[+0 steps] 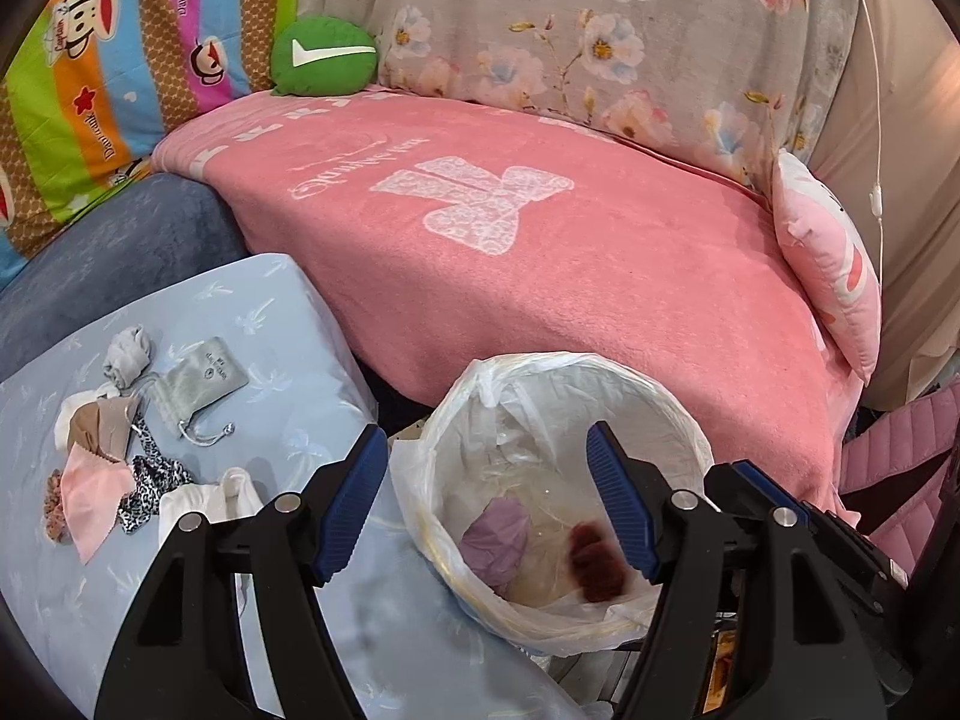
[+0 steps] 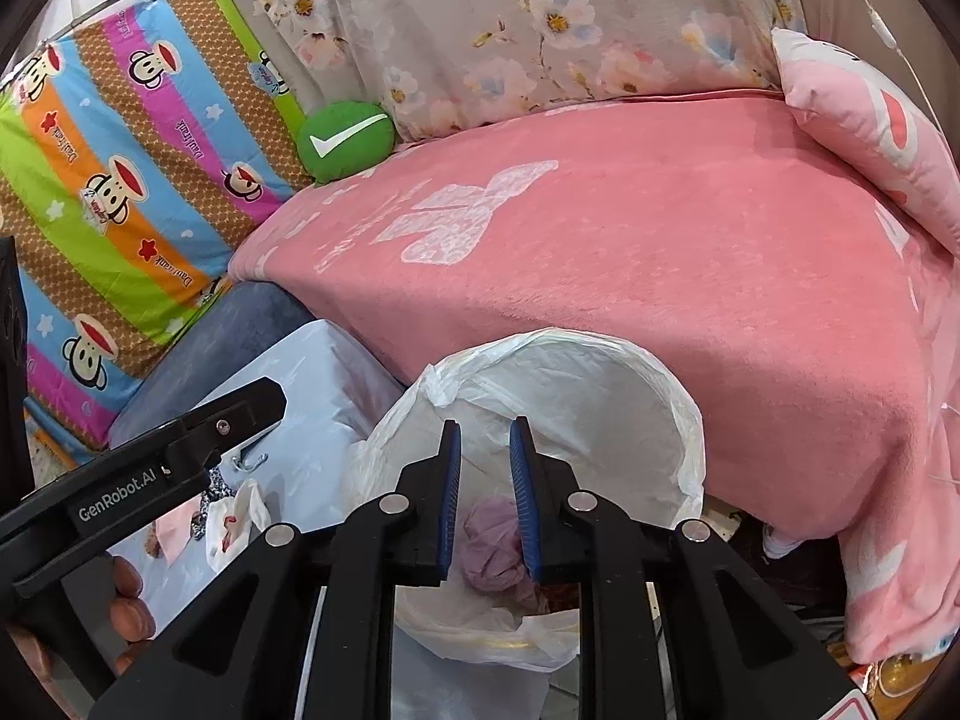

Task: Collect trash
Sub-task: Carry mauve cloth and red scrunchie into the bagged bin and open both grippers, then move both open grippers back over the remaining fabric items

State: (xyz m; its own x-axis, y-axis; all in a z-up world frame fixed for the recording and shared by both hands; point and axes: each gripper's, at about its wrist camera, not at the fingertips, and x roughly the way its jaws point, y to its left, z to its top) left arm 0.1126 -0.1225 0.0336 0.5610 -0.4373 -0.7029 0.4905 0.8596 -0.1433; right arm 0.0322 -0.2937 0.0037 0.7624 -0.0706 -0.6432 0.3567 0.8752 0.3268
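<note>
My left gripper (image 1: 489,501) hangs wide open and empty over the white-lined trash bin (image 1: 672,420) at lower centre of its frame, where a crumpled lilac wad (image 1: 498,534) and a dark red scrap (image 1: 597,561) lie at the bottom. My right gripper (image 2: 485,501), jaws parted by a narrow gap and holding nothing, points into the same bin. Small cloth scraps (image 1: 102,480) and a grey drawstring pouch (image 1: 198,381) lie on the pale blue cloth (image 1: 288,312) at lower left, beside the pink blanket (image 1: 540,276).
</note>
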